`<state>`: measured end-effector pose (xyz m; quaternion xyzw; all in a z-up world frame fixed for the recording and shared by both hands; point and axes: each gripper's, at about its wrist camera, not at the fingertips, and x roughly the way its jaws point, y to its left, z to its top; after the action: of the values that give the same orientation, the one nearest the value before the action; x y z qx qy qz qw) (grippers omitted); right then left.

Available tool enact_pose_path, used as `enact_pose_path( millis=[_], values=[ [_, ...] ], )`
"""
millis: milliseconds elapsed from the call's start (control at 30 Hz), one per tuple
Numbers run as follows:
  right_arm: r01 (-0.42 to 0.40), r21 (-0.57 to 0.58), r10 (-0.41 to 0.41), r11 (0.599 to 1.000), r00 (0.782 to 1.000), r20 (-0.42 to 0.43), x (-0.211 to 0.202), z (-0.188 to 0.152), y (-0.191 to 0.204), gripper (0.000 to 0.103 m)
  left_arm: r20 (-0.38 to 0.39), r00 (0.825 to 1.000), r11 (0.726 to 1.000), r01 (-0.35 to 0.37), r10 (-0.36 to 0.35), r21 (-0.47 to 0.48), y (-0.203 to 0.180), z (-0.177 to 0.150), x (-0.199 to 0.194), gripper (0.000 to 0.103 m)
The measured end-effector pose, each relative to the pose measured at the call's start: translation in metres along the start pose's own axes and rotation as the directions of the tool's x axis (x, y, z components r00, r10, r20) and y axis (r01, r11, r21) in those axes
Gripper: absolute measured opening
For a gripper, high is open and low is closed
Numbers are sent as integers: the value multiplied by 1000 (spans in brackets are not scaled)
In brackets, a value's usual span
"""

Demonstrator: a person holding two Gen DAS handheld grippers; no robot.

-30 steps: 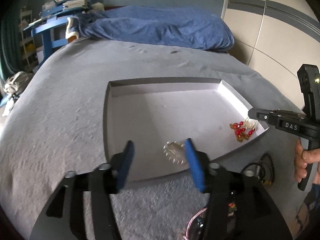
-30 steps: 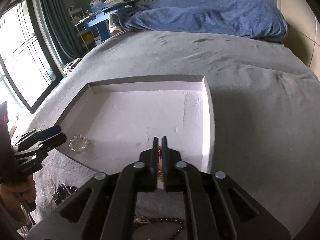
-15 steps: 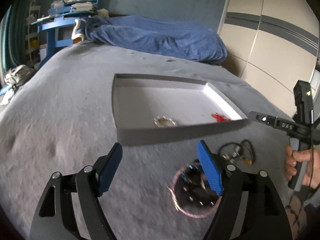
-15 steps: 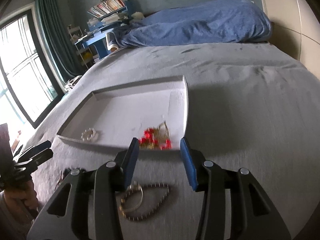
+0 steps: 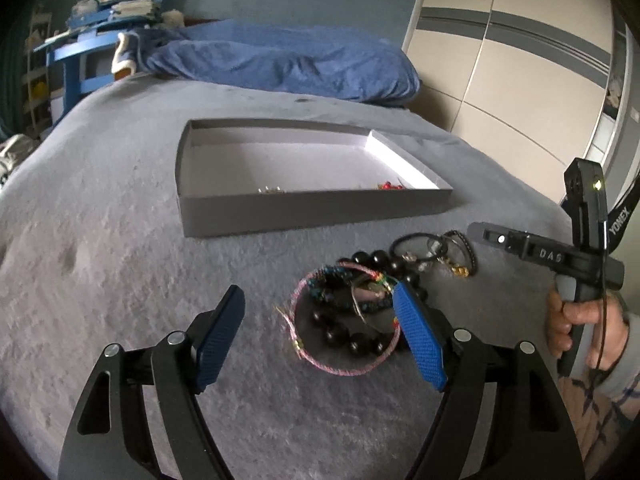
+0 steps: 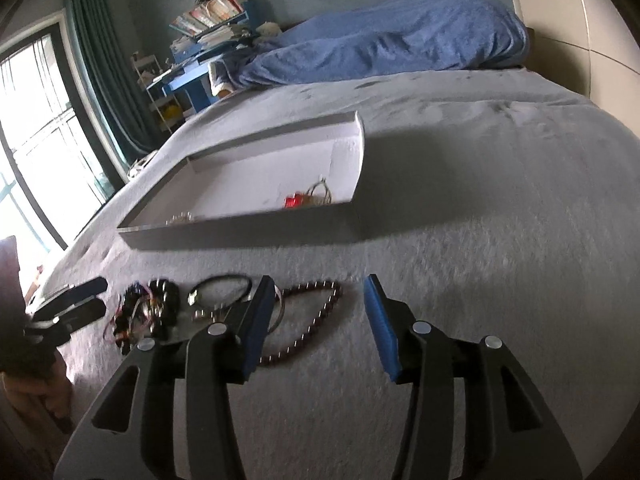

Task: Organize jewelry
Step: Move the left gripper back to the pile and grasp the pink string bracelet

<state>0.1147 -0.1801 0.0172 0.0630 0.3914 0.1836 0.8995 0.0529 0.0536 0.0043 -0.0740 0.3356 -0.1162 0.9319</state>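
A shallow grey tray (image 5: 312, 212) lies on the bed, holding red bead jewellery (image 5: 390, 186) at its right and a silver bracelet (image 5: 272, 189) near its front wall. In front of it is a loose pile: a pink cord bracelet (image 5: 340, 368), black beads (image 5: 352, 344) and a black cord (image 5: 412, 238). My left gripper (image 5: 318, 294) hovers open over the pink bracelet, pads clear of it. My right gripper (image 6: 318, 280) has its jaws opening above a brown bead necklace (image 6: 316, 324), nothing pressed between them. The tray (image 6: 240, 232) sits beyond it.
A blue duvet (image 5: 280, 64) is heaped at the far end of the bed. A blue desk with books (image 5: 100, 40) stands at the back left and a wardrobe (image 5: 500, 80) at the right. A window with a curtain (image 6: 40, 140) is at the left. A hand (image 5: 576, 320) holds the right gripper.
Both grippers have drawn back from the tray to the pile in front of it. The right jaws opened off the red beads, which stay in the tray. The left jaws widened.
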Motion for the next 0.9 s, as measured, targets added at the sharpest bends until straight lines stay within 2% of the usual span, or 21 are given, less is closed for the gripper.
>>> enact_pose_path(
  millis=[100, 167, 267, 400, 567, 633, 667, 733, 833, 900],
  values=[
    [6, -33, -5, 999, 1000, 13, -2, -2, 7, 48, -27, 999, 1000, 19, -19, -7, 0, -5, 3, 70],
    [6, -42, -6, 999, 1000, 14, -2, -3, 9, 48, -49, 998, 1000, 26, -27, -14, 1, -9, 5, 54],
    [-5, -23, 5, 1000, 1000, 9, -1, -2, 5, 48, -55, 998, 999, 28, -30, -35, 2, -15, 6, 42],
    [-7, -21, 7, 1000, 1000, 10, -1, -2, 4, 48, -22, 999, 996, 33, -35, -79, 8, -17, 0, 39],
    [-7, -20, 7, 1000, 1000, 8, 0, -3, 5, 48, 24, 997, 987, 75, -72, -140, 19, -20, -8, 39],
    [-8, -20, 8, 1000, 1000, 7, 0, -3, 5, 48, 8, 998, 987, 55, -55, -150, 20, -19, -6, 37],
    [-8, -20, 8, 1000, 1000, 6, 0, -4, 6, 48, -5, 999, 988, 35, -36, -151, 20, -18, -3, 30],
    [-8, -19, 8, 1000, 1000, 7, 0, -3, 5, 48, -34, 999, 990, 0, -4, -138, 17, -18, 1, 25],
    [-6, -21, 6, 1000, 1000, 5, 0, -4, 6, 48, -71, 997, 995, -48, 42, -88, 9, -19, 6, 7],
    [-4, -27, 4, 1000, 1000, 3, 1, -4, 7, 48, -70, 996, 996, -60, 55, -68, 7, -19, 6, 6]
  ],
)
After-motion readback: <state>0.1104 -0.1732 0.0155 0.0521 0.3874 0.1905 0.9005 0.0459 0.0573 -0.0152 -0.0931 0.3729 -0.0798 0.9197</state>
